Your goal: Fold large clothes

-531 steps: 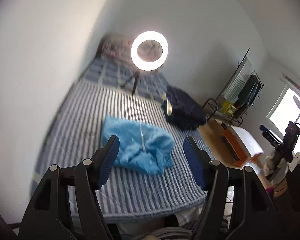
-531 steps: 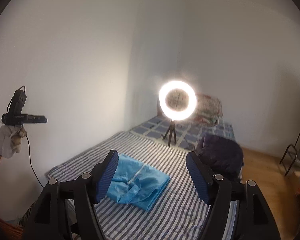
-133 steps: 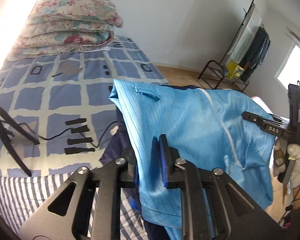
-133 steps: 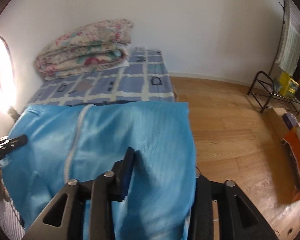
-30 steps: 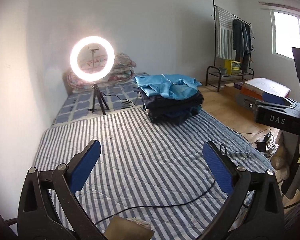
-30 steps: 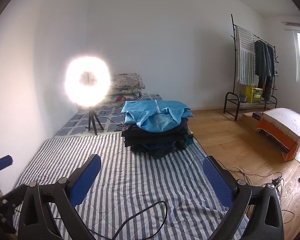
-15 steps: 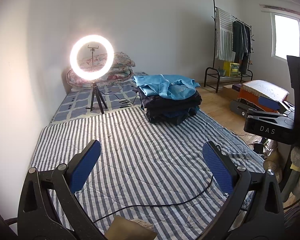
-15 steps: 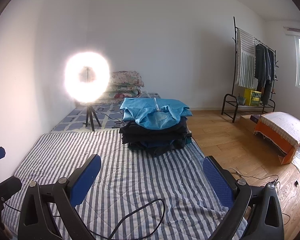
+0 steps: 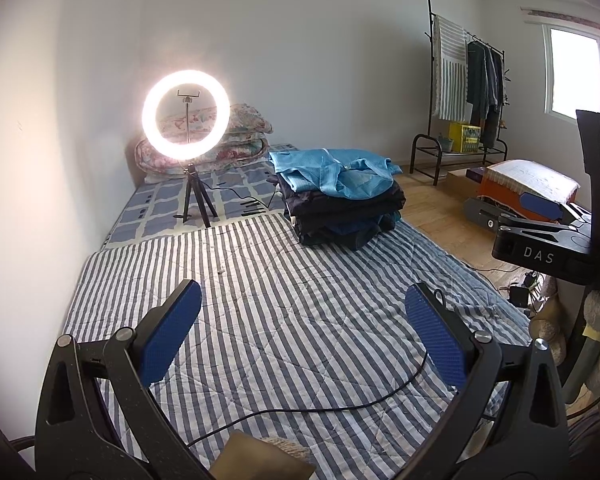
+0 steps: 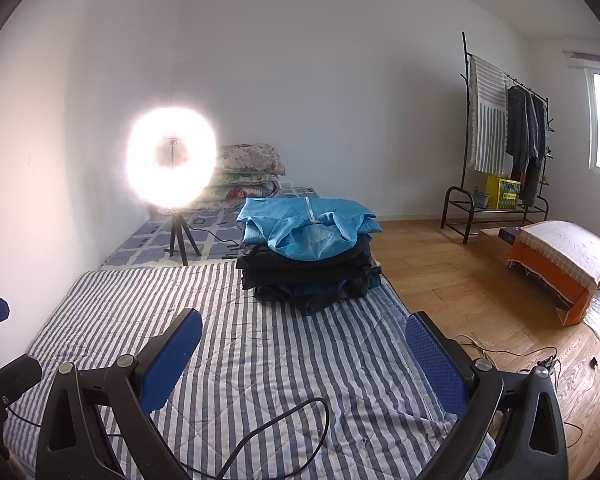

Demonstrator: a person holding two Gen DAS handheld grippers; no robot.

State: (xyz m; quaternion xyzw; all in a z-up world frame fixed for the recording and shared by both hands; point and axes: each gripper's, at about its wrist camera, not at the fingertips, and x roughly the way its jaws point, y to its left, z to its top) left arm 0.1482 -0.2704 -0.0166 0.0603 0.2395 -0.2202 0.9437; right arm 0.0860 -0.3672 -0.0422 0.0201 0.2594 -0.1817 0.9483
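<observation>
**Blue garment lay on the stack, both grippers free**

The left gripper (image 9: 302,334) and right gripper (image 10: 304,354) were spread wide, grasping nothing. The folded light-blue zip garment (image 10: 306,226) rested on the dark clothes pile (image 10: 308,272). The uneven pile could slide, and the black cable (image 10: 276,432) could snag a finger.

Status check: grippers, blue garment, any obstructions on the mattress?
Left gripper and right gripper open, empty. Blue garment folded on top of the dark clothes stack. Black cable lies across the striped mattress.
</observation>
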